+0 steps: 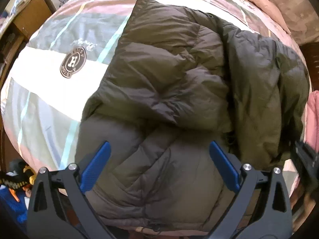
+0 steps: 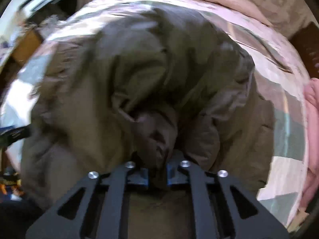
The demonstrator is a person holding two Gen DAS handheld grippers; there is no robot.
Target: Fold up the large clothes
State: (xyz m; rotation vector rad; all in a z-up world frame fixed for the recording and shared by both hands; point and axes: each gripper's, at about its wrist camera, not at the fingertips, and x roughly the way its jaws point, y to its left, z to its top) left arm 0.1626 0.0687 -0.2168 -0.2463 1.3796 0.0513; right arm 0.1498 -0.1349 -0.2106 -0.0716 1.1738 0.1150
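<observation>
A large dark olive puffer jacket (image 1: 169, 75) lies partly folded on the bed, one part laid over the rest. My left gripper (image 1: 159, 149) is open and empty, its blue pads (image 1: 97, 165) spread just above the jacket's near part. In the right wrist view, which is blurred, my right gripper (image 2: 157, 169) is shut on a bunched fold of the jacket (image 2: 155, 123) and holds it up off the bed. The right gripper also shows at the right edge of the left wrist view (image 1: 305, 159).
The jacket rests on a striped pink, grey and white bedspread (image 1: 49, 63) with a round logo (image 1: 72, 62). A pink cloth (image 2: 313, 107) lies at the bed's right edge. A wooden cabinet (image 1: 31, 14) stands far left. Clutter lies on the floor at lower left (image 1: 16, 181).
</observation>
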